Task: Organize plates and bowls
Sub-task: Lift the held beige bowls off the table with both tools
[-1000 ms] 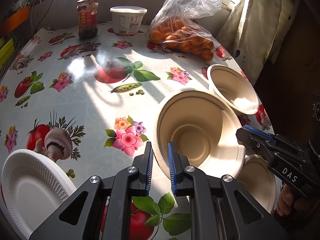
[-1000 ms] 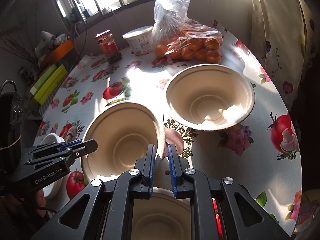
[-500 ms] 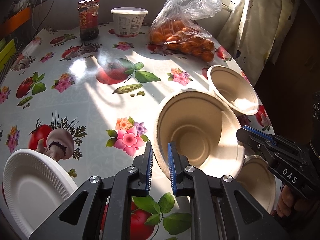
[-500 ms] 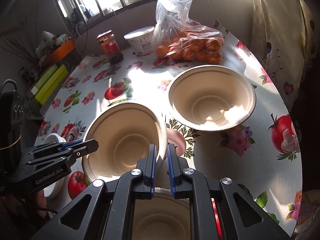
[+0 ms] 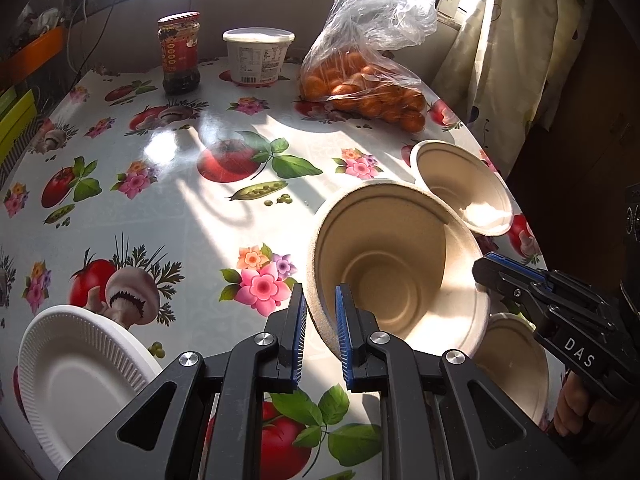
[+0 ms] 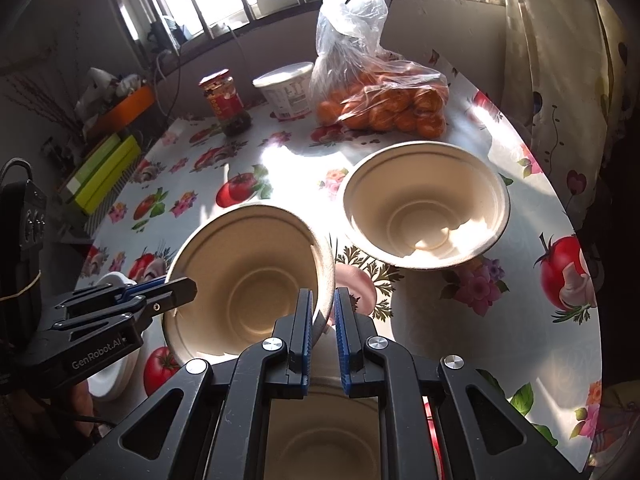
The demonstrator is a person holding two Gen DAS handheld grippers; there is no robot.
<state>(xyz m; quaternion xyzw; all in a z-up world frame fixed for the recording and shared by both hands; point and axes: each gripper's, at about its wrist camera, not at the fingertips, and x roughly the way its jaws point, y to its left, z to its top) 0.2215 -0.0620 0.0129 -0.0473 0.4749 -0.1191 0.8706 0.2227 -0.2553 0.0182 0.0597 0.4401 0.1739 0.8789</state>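
A beige bowl (image 5: 400,276) is held tilted above the near right part of the table (image 5: 168,200), its rim clamped from two sides; the left gripper (image 5: 320,332) is closed on the near rim, with the bowl's edge seen between its blue pads, and the right gripper (image 6: 323,328) is closed on the opposite rim, the edge likewise pinched between its pads. Beneath the held bowl, at the near right edge, a second bowl (image 6: 320,436) is seen upright on the table, largely hidden by the gripper bodies; a white ribbed plate (image 5: 76,372) is set at the near left corner. Further along the right edge a third bowl (image 6: 426,210) is seen standing upright, apart from the held one. At the far edge, a dark jar (image 5: 179,52), a white lidded tub (image 5: 258,56) and a clear bag of oranges (image 5: 368,80) are ranged from left to right; the table is covered by a cloth printed with tomatoes, mushrooms and flowers.
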